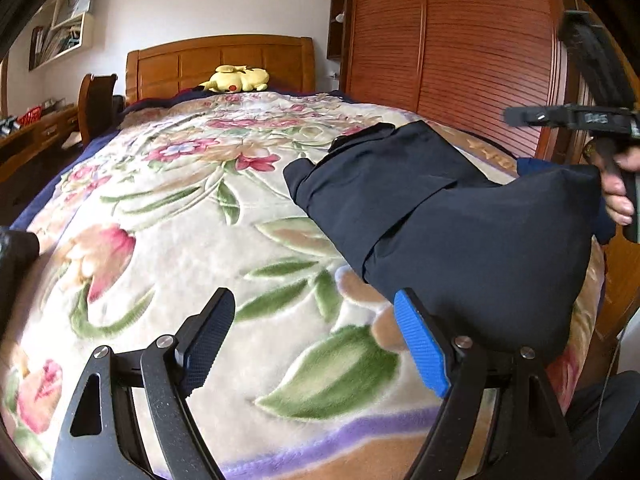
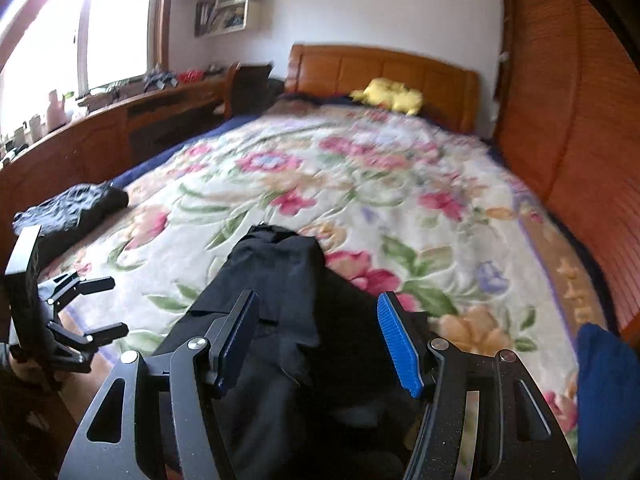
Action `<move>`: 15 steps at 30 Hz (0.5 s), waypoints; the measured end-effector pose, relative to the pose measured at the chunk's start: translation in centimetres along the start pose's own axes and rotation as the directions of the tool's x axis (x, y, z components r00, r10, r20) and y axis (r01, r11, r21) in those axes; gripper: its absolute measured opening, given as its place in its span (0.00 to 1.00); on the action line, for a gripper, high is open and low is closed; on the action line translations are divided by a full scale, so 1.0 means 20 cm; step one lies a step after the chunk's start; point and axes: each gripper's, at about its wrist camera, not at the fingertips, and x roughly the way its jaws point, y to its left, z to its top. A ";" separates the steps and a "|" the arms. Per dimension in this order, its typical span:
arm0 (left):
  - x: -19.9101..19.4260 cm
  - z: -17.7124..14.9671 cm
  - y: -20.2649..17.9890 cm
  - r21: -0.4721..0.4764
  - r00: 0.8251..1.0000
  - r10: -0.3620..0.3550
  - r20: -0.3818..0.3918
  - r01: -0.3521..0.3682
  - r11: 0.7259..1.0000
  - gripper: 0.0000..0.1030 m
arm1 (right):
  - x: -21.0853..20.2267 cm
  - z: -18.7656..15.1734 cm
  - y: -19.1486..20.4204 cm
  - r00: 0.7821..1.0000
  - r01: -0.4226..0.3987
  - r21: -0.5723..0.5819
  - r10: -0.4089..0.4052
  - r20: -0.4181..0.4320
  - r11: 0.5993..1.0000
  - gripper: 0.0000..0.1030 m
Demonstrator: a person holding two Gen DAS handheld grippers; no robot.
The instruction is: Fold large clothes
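Observation:
A dark navy garment [image 1: 440,216] lies folded into a long bundle on the floral blanket [image 1: 200,208], at the right of the left wrist view. My left gripper [image 1: 316,320] is open and empty just left of the bundle's near end. In the right wrist view the same garment [image 2: 288,280] runs under and between my right gripper's open fingers [image 2: 320,320]; the jaws stand wide apart, not closed on the cloth. The left gripper [image 2: 100,304] shows open at the left edge there. The right gripper's body [image 1: 592,120] shows at the far right of the left wrist view.
A second dark folded garment [image 2: 76,208] lies at the bed's left edge. A yellow plush toy [image 1: 236,79] sits by the wooden headboard [image 1: 224,60]. A wooden wardrobe [image 1: 460,40] stands along the right; a desk [image 2: 120,120] runs under the window.

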 end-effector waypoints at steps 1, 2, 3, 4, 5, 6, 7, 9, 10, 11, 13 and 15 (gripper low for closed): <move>0.00 0.00 0.01 -0.007 1.000 -0.002 0.005 0.002 1.000 0.80 | 0.06 0.03 -0.01 1.000 -0.011 -0.002 0.011 -0.027 1.000 0.62; 0.00 0.00 0.01 -0.011 1.000 -0.003 0.009 0.003 1.000 0.80 | 0.10 0.04 -0.01 0.998 -0.022 -0.004 0.022 -0.053 1.000 0.62; 0.00 0.00 0.01 -0.013 1.000 -0.003 0.012 0.003 1.000 0.80 | 0.15 0.05 -0.02 0.996 -0.028 -0.002 0.028 -0.083 1.000 0.62; 0.00 -0.01 0.02 -0.012 1.000 -0.001 0.015 0.001 1.000 0.80 | 0.20 0.06 -0.04 0.993 -0.038 0.004 0.038 -0.113 0.999 0.62; 0.00 -0.02 0.01 -0.008 1.000 0.001 0.017 -0.001 1.000 0.80 | 0.25 0.07 -0.05 0.988 -0.048 0.008 0.049 -0.143 0.999 0.62; 0.00 -0.02 0.01 -0.002 1.000 0.002 0.017 -0.002 1.000 0.80 | 0.30 0.07 -0.06 0.984 -0.046 0.010 0.047 -0.170 0.999 0.62; 0.01 -0.03 0.00 0.003 1.000 0.002 0.017 -0.002 1.000 0.80 | 0.34 0.07 -0.08 0.981 -0.036 0.011 0.038 -0.188 0.999 0.62; 0.01 -0.04 0.00 0.010 1.000 0.003 0.017 -0.003 1.000 0.80 | 0.43 0.06 -0.12 0.973 -0.043 0.033 0.049 -0.225 0.999 0.62; 0.01 -0.05 0.00 0.013 1.000 0.004 0.016 -0.005 1.000 0.80 | 0.46 0.05 -0.14 0.968 -0.057 0.053 0.068 -0.243 0.997 0.62; 0.01 -0.05 0.00 0.014 1.000 0.005 0.015 -0.005 1.000 0.80 | 0.51 0.06 -0.16 0.962 -0.065 0.066 0.080 -0.260 0.996 0.62; 0.02 -0.06 0.00 0.013 1.000 0.006 0.014 -0.006 1.000 0.80 | 0.58 0.04 -0.19 0.951 -0.080 0.097 0.105 -0.290 0.992 0.62; 0.02 -0.06 0.00 0.013 1.000 0.006 0.012 -0.006 1.000 0.80 | 0.62 0.05 -0.18 0.945 -0.108 0.113 0.137 -0.296 0.988 0.62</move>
